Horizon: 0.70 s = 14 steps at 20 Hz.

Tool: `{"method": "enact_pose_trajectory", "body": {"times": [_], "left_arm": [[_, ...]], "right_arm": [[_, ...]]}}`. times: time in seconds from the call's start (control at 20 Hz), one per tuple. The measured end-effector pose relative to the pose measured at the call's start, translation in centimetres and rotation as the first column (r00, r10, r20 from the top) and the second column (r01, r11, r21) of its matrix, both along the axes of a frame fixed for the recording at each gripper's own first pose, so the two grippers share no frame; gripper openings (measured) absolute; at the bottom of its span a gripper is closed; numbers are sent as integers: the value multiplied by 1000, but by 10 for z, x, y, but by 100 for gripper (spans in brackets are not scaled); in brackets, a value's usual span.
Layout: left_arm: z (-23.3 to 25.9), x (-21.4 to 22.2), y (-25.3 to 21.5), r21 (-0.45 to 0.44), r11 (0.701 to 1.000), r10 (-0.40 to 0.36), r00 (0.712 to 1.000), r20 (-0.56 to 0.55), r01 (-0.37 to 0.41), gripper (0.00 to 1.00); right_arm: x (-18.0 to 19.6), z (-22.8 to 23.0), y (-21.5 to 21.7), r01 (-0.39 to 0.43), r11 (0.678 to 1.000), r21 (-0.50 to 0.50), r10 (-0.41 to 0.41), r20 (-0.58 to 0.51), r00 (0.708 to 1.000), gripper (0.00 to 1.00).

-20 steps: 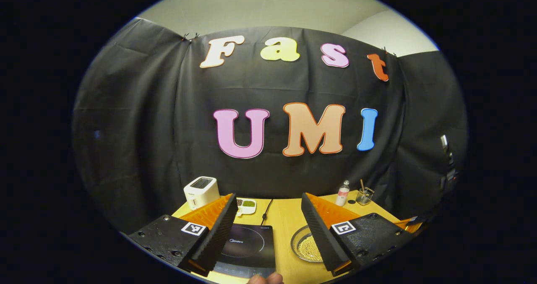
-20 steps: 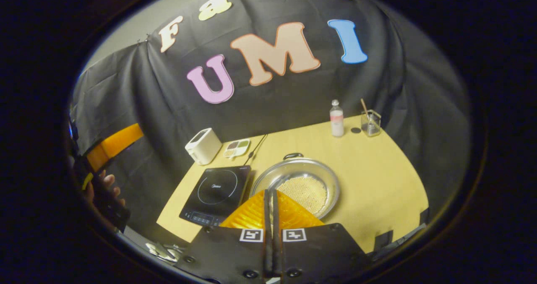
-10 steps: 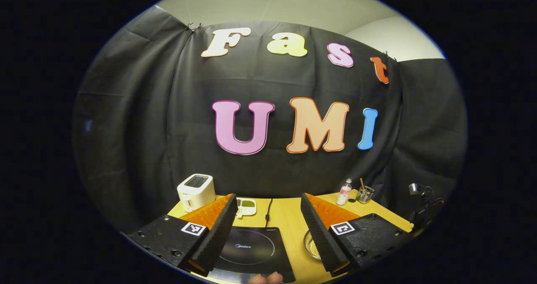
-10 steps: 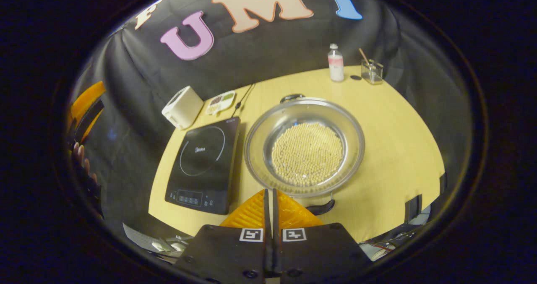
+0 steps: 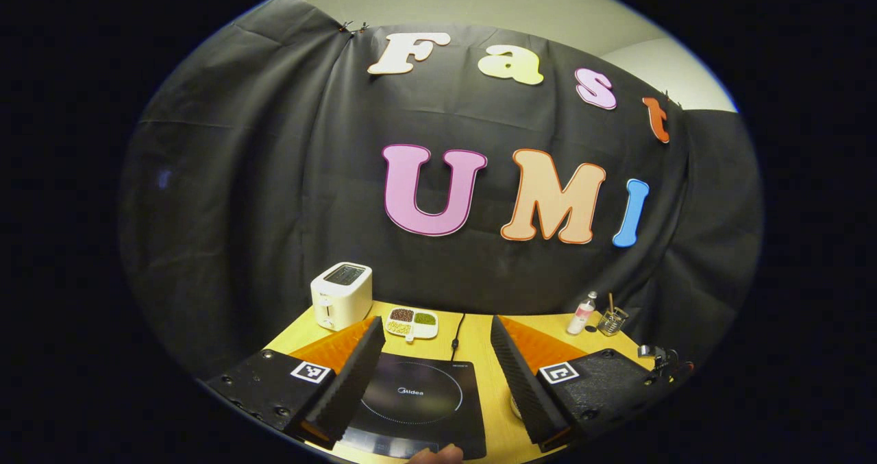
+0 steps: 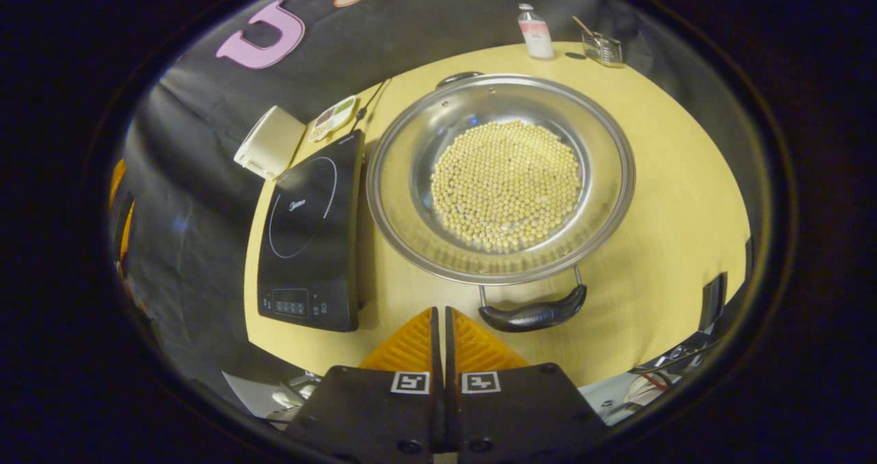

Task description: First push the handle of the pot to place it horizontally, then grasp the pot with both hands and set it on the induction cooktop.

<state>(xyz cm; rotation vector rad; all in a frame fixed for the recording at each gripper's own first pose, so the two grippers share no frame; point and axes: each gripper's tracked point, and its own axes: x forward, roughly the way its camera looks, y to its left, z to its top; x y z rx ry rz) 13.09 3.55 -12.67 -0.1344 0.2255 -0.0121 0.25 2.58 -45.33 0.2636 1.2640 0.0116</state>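
A wide steel pot holding pale round beans sits on the yellow table, with one black handle at its near side and the other at its far side. The black induction cooktop lies just left of it. My right gripper is shut with nothing in it, its tips above the table edge a little left of the near handle. In the left gripper view my left gripper stands open above the cooktop. A sliver of the pot shows beside its right finger.
A white toaster and a divided dish of beans stand behind the cooktop, with a power cord beside them. A small bottle and a glass with a stick stand at the far edge. A fingertip shows at the bottom of the left gripper view.
My right gripper has moved down and toward the pot, which now looms larger, and the near handle has come fully into sight. The left gripper has drifted left, with the cooktop now between its fingers.
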Motion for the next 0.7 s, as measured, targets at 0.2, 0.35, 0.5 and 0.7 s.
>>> {"method": "enact_pose_trajectory", "body": {"times": [0.2,0.35,0.5,0.7], "left_arm": [[-3,-1,4,-4,1000,11,1000,-3,-11,95],[-4,1,4,-2,1000,1,1000,-5,-1,95],[-1,1,8,-1,1000,3,1000,8,-3,95],[-5,2,12,-20,1000,4,1000,8,-4,95]], "right_arm": [[3,-9,-8,0,1000,-31,-1,-13,1000,3],[2,-11,-12,0,999,-37,-1,-19,1000,3],[3,-15,-20,9,998,-70,-11,-33,999,0],[-1,-14,-42,28,993,-116,-32,-38,999,2]]}}
